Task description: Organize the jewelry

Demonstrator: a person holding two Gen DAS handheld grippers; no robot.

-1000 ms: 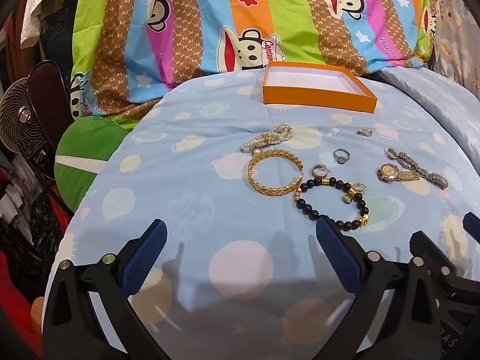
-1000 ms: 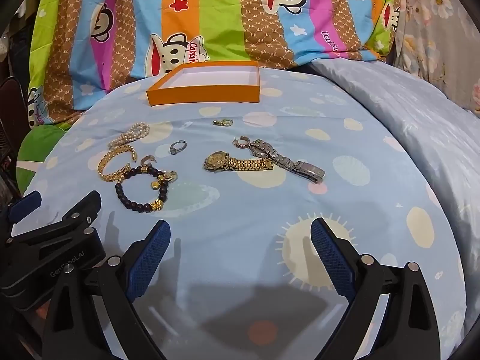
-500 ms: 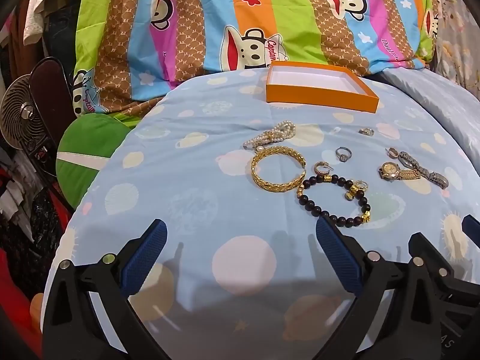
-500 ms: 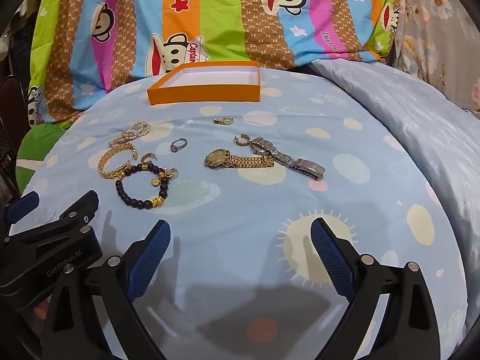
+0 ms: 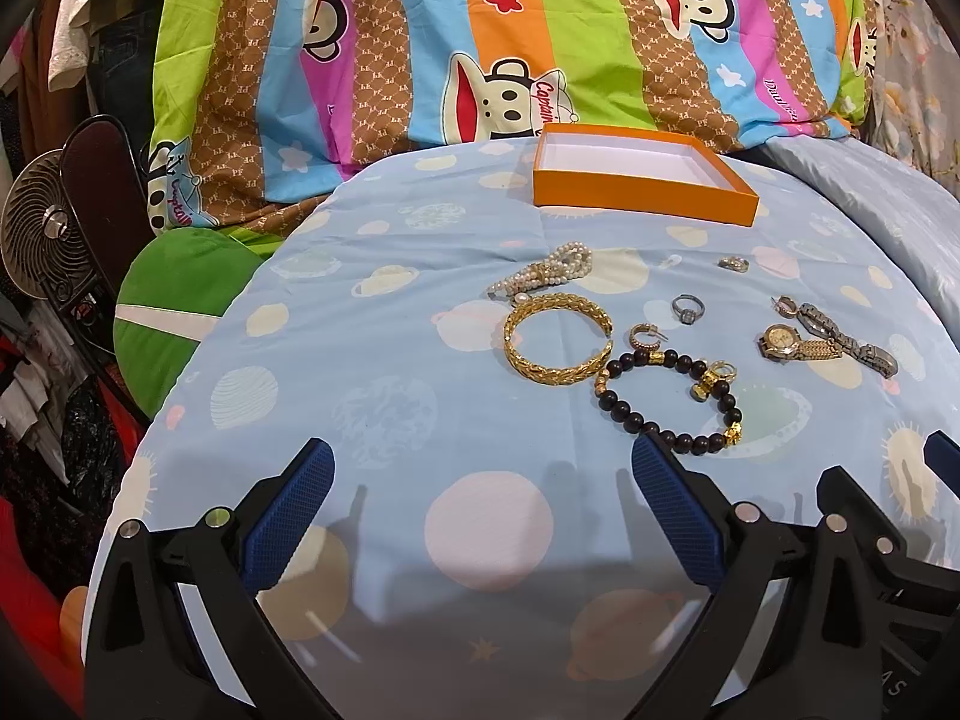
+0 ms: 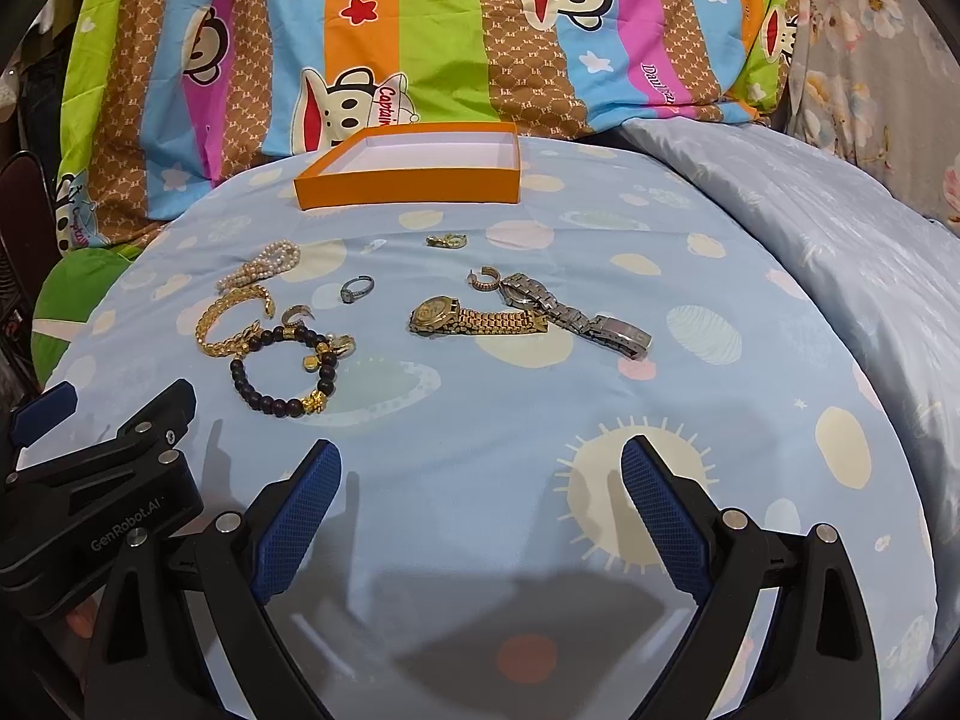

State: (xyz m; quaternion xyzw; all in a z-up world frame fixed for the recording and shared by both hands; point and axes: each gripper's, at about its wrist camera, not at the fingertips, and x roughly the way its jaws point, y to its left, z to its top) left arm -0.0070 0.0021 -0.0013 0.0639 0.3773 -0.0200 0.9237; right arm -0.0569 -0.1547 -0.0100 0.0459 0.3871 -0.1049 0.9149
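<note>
Nothing is sorted yet: the orange box (image 5: 645, 195) is seen empty, white inside, far ahead of both tongs at the back of the bed (image 6: 540, 420). All jewelry is left loose on the blue sheet, between tongs and box

Left tongs (image 5: 480, 516) are spread wide, nothing held. Right tongs (image 6: 480, 510) likewise wide and empty. Both are hung low over the sheet, short of the pieces

Ahead of the left tongs:
- bead bracelet (image 5: 669, 396), dark beads with gold charms, nearest, just past the right finger
- gold bangle (image 5: 558, 339) touching the beads, open cuff
- pearls (image 5: 543, 273) bunched beyond the bangle
- ring (image 5: 687, 307), small hoop (image 5: 643, 336)

Ahead of the right tongs:
- gold watch (image 6: 474, 318) and silver watch (image 6: 576, 315), straps crossed, touching
- second hoop (image 6: 485, 279) beside the silver watch
- small gold piece (image 6: 447, 240) near the box, too small to be identified

Everything is judged still to be moved into the box
</note>
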